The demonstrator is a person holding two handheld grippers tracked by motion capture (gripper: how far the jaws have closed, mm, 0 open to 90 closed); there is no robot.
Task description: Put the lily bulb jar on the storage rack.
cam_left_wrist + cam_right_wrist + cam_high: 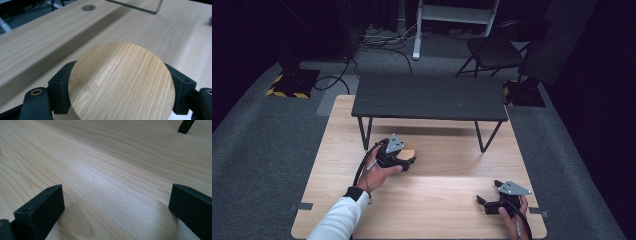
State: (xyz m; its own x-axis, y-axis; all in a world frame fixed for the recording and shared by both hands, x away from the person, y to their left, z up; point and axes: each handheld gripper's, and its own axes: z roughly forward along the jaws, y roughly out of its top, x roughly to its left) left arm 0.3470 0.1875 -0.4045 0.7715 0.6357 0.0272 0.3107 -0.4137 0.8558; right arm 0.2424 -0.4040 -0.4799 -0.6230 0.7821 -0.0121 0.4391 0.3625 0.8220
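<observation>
Round bamboo disc [121,82], fine straight grain, smooth satin face; desk [105,170] of pale wood, matt, wavy grain; gripper fingers [42,207] of matt black plastic; low black table [430,97], matt planked top.

Setting: a recording studio or lab bay, not a home. I work at a pale wooden table [427,200] standing on grey carpet [262,150]. Dark curtains close off the back and sides. Beyond the table's far edge: loose black cables [382,42] across the floor, a white metal stand [417,30], a black folding chair [494,50]. Yellow-and-black hazard-striped base plates [292,82] sit off both far corners. A low black bench [429,97] stands on the table's far half. Tape tabs [301,206] mark its near edges.
</observation>
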